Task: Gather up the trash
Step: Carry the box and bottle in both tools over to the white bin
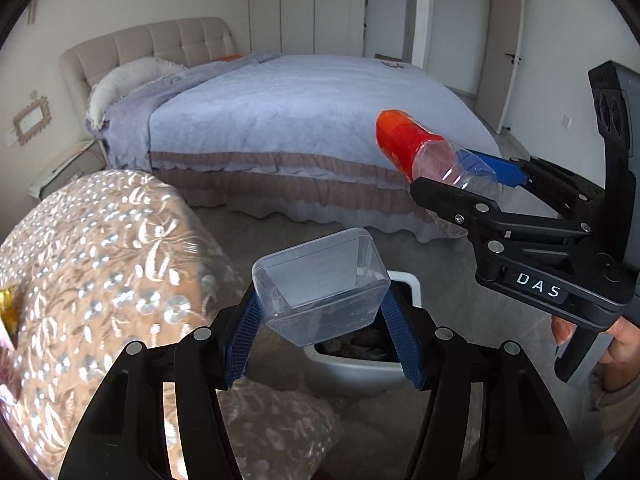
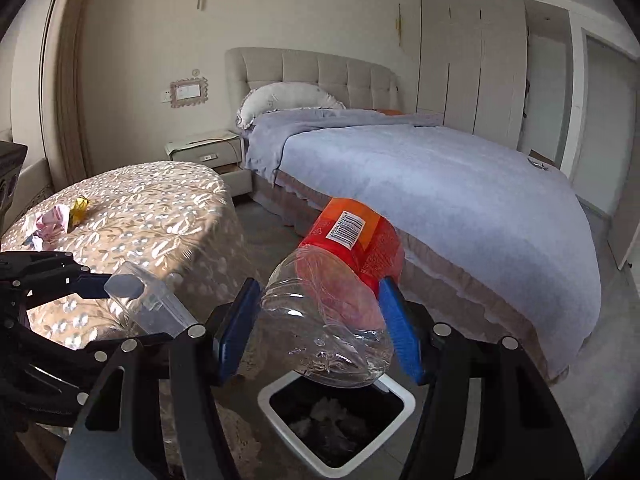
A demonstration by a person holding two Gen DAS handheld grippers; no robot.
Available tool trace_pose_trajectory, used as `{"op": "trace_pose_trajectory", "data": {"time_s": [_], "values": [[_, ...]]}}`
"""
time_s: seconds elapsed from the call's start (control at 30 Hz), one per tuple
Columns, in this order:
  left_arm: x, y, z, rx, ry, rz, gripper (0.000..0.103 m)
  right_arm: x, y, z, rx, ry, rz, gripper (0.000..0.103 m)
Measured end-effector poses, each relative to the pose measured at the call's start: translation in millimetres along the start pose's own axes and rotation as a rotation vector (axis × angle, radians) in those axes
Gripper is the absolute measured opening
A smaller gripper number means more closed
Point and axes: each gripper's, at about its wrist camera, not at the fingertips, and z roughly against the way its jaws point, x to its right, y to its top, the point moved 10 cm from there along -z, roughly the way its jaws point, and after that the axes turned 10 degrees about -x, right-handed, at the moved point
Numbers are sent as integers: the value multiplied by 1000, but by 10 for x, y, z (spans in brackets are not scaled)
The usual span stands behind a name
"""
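the left gripper (image 1: 322, 338) clamps a clear, empty plastic box (image 1: 322, 290), squarish with rounded corners, right above the white bin (image 1: 352, 364). the right gripper (image 2: 318, 330) grips a crumpled clear bottle (image 2: 334, 280) with an orange-red label and barcode, also over the bin (image 2: 340, 432), which already holds some scraps. beside the bin stands a round table (image 2: 132, 220) in a flowery cloth, with crumpled paper (image 2: 50, 220) and a yellow wrapper (image 2: 80, 206) on it. beyond the bin is a bed (image 2: 420, 184).

Light: soft daylight, sun patches on the tablecloth (image 2: 132, 216).
Glare: highlights on the bottle (image 2: 332, 312).
Distortion: fisheye bending, black corner vignette.
Blur: slight at the edges.
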Motion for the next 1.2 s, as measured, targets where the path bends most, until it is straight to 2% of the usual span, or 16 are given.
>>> {"op": "trace_pose_trajectory", "data": {"time_s": [0.3, 0.93, 1.07, 1.1, 1.17, 1.2], "values": [[405, 58, -632, -86, -8, -85, 60, 261, -237, -317, -51, 23, 10, 62], [729, 90, -1756, -198, -102, -167, 60, 591, -490, -979, -146, 42, 42, 62], [772, 43, -1895, -208, -108, -185, 60, 554, -585, -1147, -164, 104, 62, 62], [758, 34, -1925, -207, -104, -183, 62, 542, -609, -1186, -168, 118, 67, 62], [719, 30, -1996, -187, -87, -167, 89, 530, -660, -1269, -182, 131, 75, 62], [715, 21, -2043, -182, -84, -159, 98, 522, -680, -1311, -189, 141, 71, 62]]}}
